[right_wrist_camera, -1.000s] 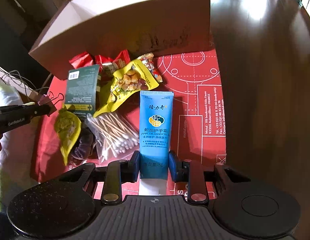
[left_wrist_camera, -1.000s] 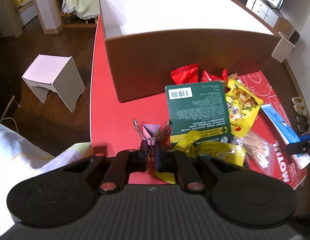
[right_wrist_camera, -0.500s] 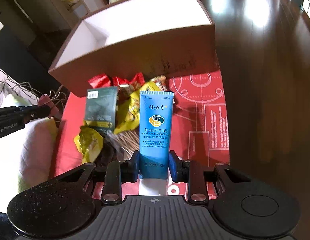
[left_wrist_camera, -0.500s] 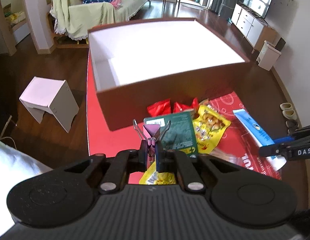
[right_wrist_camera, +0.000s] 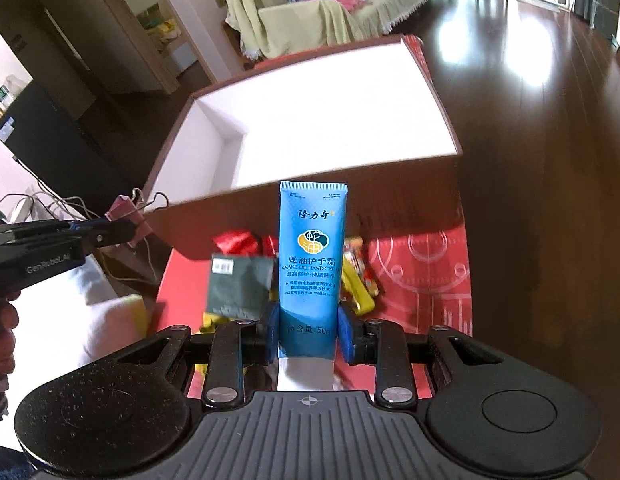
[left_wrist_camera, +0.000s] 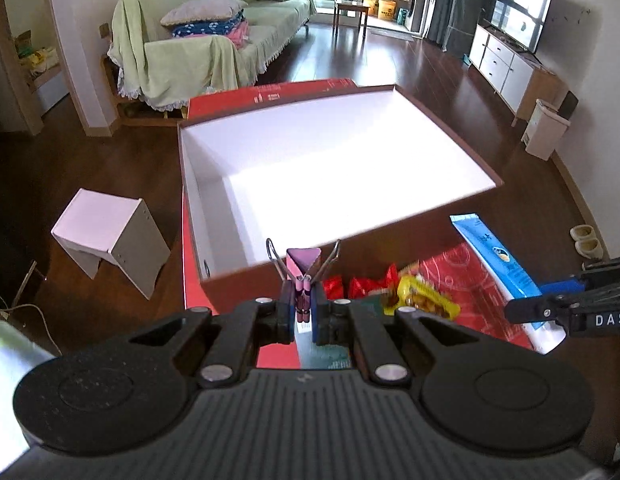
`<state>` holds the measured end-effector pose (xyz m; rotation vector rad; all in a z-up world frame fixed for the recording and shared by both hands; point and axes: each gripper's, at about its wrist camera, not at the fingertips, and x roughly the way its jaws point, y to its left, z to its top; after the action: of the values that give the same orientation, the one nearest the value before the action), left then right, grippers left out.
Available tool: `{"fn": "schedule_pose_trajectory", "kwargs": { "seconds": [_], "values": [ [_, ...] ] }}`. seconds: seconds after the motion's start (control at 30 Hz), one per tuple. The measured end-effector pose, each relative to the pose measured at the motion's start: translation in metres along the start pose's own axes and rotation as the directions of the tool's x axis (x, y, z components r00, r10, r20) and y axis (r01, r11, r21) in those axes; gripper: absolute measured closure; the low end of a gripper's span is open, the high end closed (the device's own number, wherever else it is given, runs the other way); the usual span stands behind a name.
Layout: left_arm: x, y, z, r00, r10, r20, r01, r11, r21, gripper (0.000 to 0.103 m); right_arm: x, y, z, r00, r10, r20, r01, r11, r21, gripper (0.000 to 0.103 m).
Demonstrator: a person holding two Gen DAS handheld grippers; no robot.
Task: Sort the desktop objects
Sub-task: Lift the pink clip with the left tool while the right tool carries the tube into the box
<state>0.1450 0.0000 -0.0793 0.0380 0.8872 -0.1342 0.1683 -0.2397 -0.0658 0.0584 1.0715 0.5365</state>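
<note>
My left gripper (left_wrist_camera: 302, 307) is shut on a pink binder clip (left_wrist_camera: 303, 266), held in the air just before the near wall of the big brown box (left_wrist_camera: 389, 228) with a white inside. From the right wrist view the same clip (right_wrist_camera: 128, 216) hangs left of the box (right_wrist_camera: 389, 192). My right gripper (right_wrist_camera: 308, 330) is shut on a blue hand cream tube (right_wrist_camera: 311, 256), lifted above the snack pile; the tube (left_wrist_camera: 495, 258) shows at right in the left wrist view.
On the red table mat (right_wrist_camera: 425, 264) lie red snack packets (right_wrist_camera: 234, 242), a yellow packet (left_wrist_camera: 423, 296) and a dark green packet (right_wrist_camera: 240, 286). A white stool (left_wrist_camera: 110, 236) stands on the dark floor left of the table. A person's hand (right_wrist_camera: 2, 332) holds the left gripper.
Both grippers have risen and moved toward the box, carrying the clip and the tube. The box's white inside now shows from above in both views.
</note>
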Motion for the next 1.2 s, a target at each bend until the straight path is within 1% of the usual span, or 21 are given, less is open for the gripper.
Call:
{"fn": "schedule_pose_trajectory", "kwargs": {
  "seconds": [0.4, 0.77, 1.0, 1.1, 1.2],
  "values": [
    [0.023, -0.004, 0.039, 0.999, 0.033, 0.024, -0.033, 0.999, -0.008, 0.098, 0.016, 0.001, 0.053, 0.997, -0.014, 0.070, 0.018, 0.998, -0.067, 0.074],
    [0.059, -0.001, 0.081, 0.997, 0.069, 0.040, -0.068, 0.997, -0.035, 0.098, 0.063, -0.007, 0.111, 0.996, -0.034, 0.085, 0.042, 0.994, -0.099, 0.074],
    [0.092, 0.006, 0.100, 0.997, 0.075, 0.025, -0.073, 0.996, -0.060, 0.098, 0.104, -0.013, 0.138, 0.998, -0.053, 0.037, 0.057, 0.993, -0.106, 0.074],
    [0.110, 0.010, 0.104, 0.998, 0.070, -0.001, -0.070, 0.995, -0.068, 0.098, 0.123, -0.019, 0.145, 0.998, -0.066, 0.001, 0.066, 0.992, -0.108, 0.074],
    [0.130, 0.010, 0.107, 0.996, 0.083, -0.032, -0.085, 0.994, -0.066, 0.098, 0.141, -0.023, 0.149, 0.996, -0.079, -0.033, 0.075, 0.990, -0.122, 0.074]
  ]
}}
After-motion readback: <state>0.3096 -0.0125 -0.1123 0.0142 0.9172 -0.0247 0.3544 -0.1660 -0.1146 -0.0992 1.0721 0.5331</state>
